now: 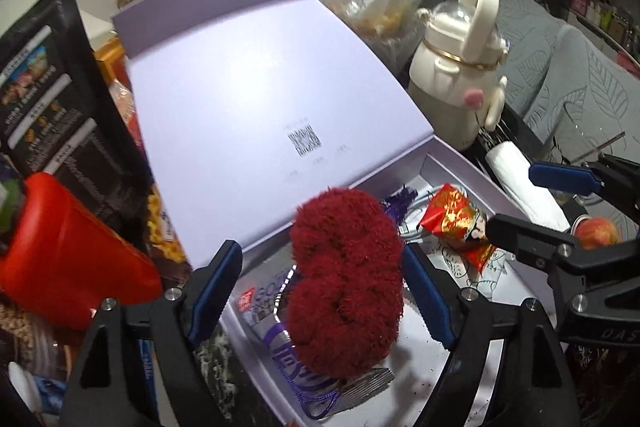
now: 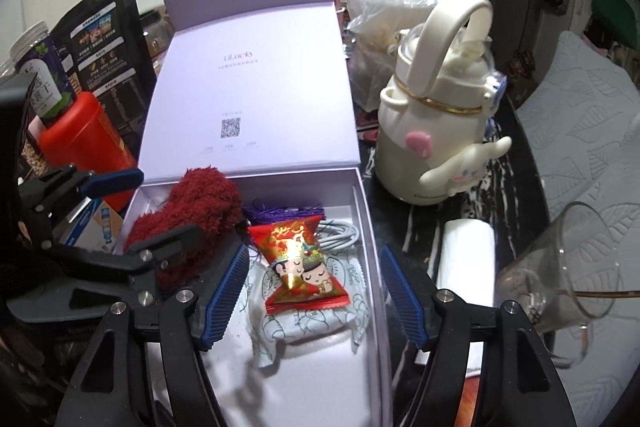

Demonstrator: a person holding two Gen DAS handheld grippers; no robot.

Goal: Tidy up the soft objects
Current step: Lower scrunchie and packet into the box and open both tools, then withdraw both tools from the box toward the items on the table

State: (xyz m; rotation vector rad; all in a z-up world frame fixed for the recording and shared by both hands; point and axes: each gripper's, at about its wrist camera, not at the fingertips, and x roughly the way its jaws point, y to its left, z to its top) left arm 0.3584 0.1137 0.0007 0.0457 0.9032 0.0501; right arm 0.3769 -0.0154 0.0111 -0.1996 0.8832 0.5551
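Red fluffy bundle [image 1: 346,283] lies inside the lilac box [image 2: 370,227], between the spread fingers of the left gripper [image 1: 324,299]; neither blue pad appears to press it, so I judge it released there on purpose. At 3 o'clock of it, the red sweet packet [image 2: 302,267] rests on a pale leaf-printed sachet [image 2: 316,319], framed by the right gripper [image 2: 314,289], whose jaws also stand apart and hold nothing. Both soft items therefore sit in 1 container. Purple tassel [image 2: 280,213] and white cable [image 2: 340,231] lie toward 12 o'clock. Beyond, the hinged lid [image 2: 248,87] leans open, giving access. Cream kettle-shaped bottle [image 2: 440,115] stands outside at 2 o'clock.
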